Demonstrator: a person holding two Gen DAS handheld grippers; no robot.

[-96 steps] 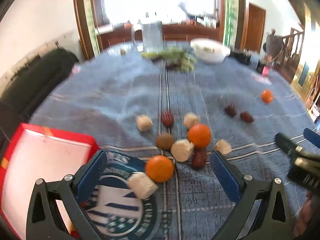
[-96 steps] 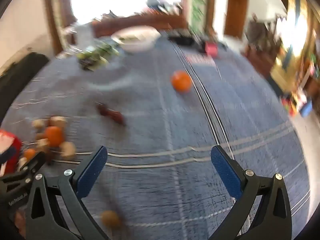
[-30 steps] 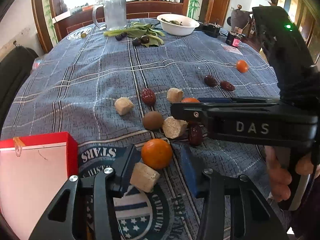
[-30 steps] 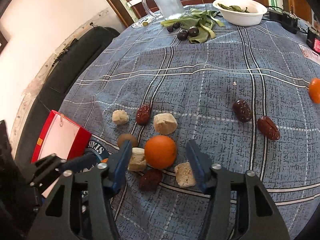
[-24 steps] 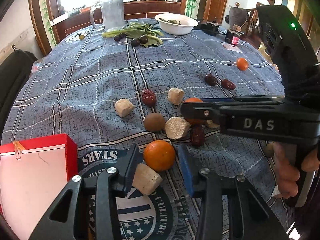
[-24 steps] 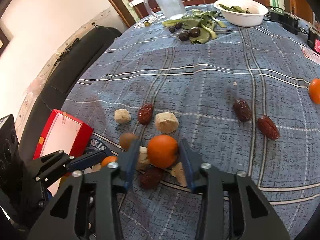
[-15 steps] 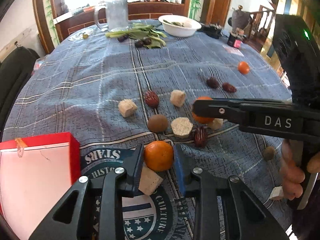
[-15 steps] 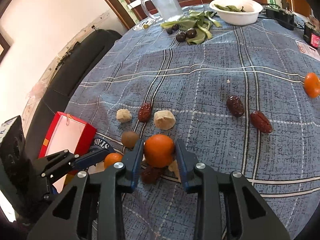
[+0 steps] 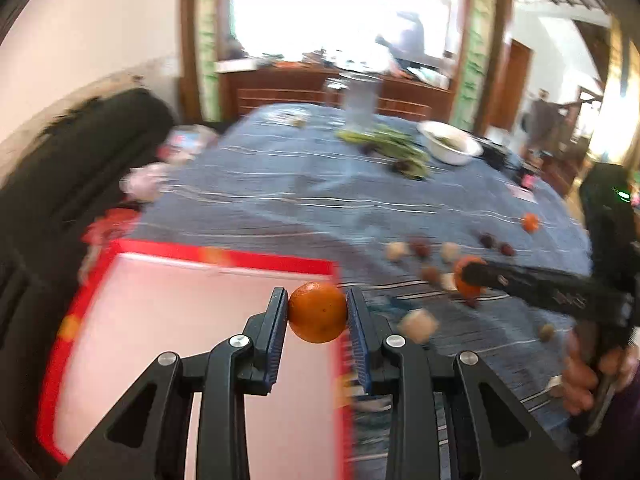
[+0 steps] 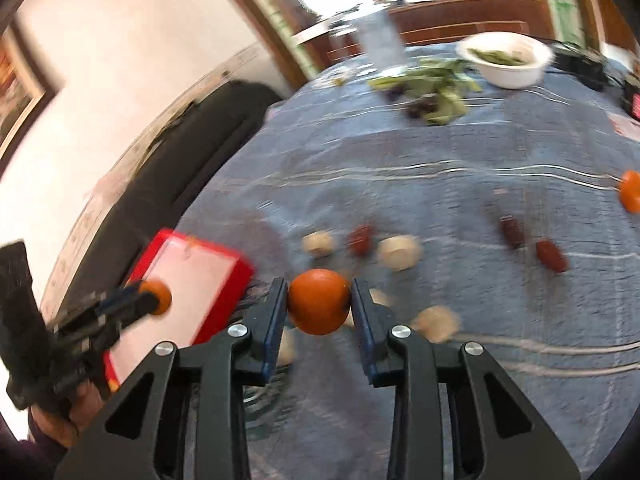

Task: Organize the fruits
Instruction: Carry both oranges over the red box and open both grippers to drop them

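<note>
My left gripper (image 9: pixel 317 314) is shut on a small orange (image 9: pixel 317 312) and holds it above the right edge of the red box (image 9: pixel 224 261) with its pale inside. My right gripper (image 10: pixel 319 307) is shut on a larger orange (image 10: pixel 319 306), lifted above the blue cloth near the loose pile. The right gripper with its orange also shows in the left wrist view (image 9: pixel 466 278). The left gripper with its orange shows over the red box (image 10: pixel 236 276) in the right wrist view (image 10: pixel 158 298). A third orange (image 10: pixel 631 191) lies far right.
Beige cubes (image 10: pixel 400 254), red dates (image 10: pixel 552 256) and a brown fruit lie on the blue cloth (image 10: pixel 440 152). A white bowl (image 10: pixel 506 62), green leaves (image 10: pixel 434 88) and a glass jug (image 9: pixel 360 100) stand at the back. A dark sofa (image 9: pixel 72 168) runs along the left.
Both grippers have closed on their oranges and lifted them. The left one has swung left over the red box; the right one has risen from the pile and turned toward the box.
</note>
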